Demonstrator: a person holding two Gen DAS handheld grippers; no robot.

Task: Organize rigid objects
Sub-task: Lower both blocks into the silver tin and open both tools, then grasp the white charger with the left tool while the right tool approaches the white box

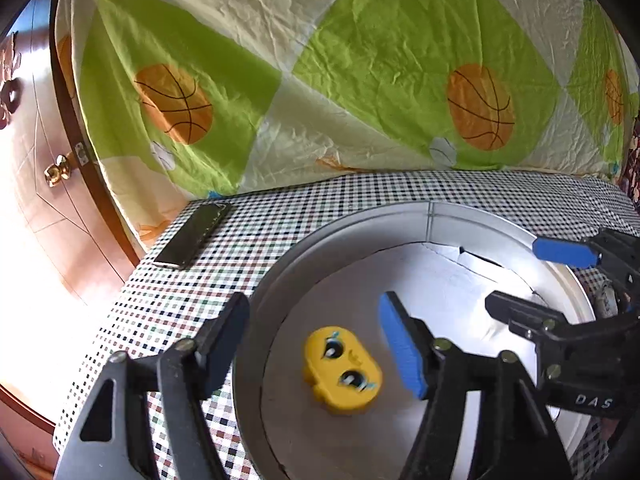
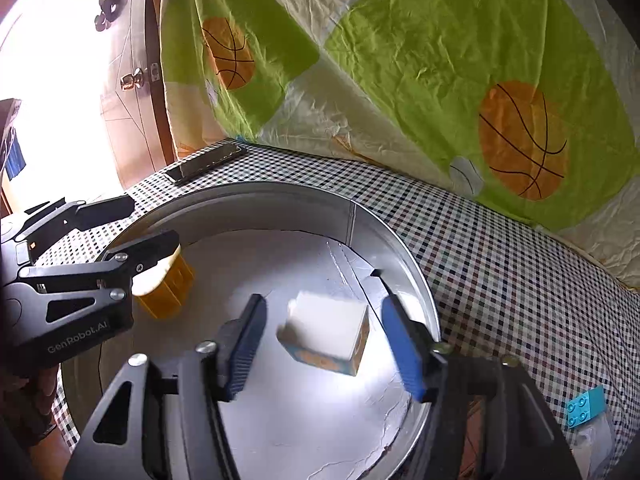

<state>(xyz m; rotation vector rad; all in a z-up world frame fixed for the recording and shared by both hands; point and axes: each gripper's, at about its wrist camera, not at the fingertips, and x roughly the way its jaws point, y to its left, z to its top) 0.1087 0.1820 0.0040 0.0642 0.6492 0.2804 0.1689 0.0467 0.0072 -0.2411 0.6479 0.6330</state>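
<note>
The left gripper [image 1: 312,344] has its jaws apart, and the yellow block [image 1: 342,372] with two printed eyes lies loose between them on the floor of the round metal tray [image 1: 348,224]. The right gripper [image 2: 324,344] also stands with jaws apart around a white cube [image 2: 326,330], which is not touched by the pads and looks tilted. Outside the tray, a small blue brick [image 2: 585,406] rests on the checkered cloth [image 2: 500,272]. Farther back lies a dark phone [image 1: 192,236].

Home room, basketball-print bedsheet [image 1: 320,60], wooden door [image 1: 48,184], checked tablecloth [image 1: 320,208]
</note>
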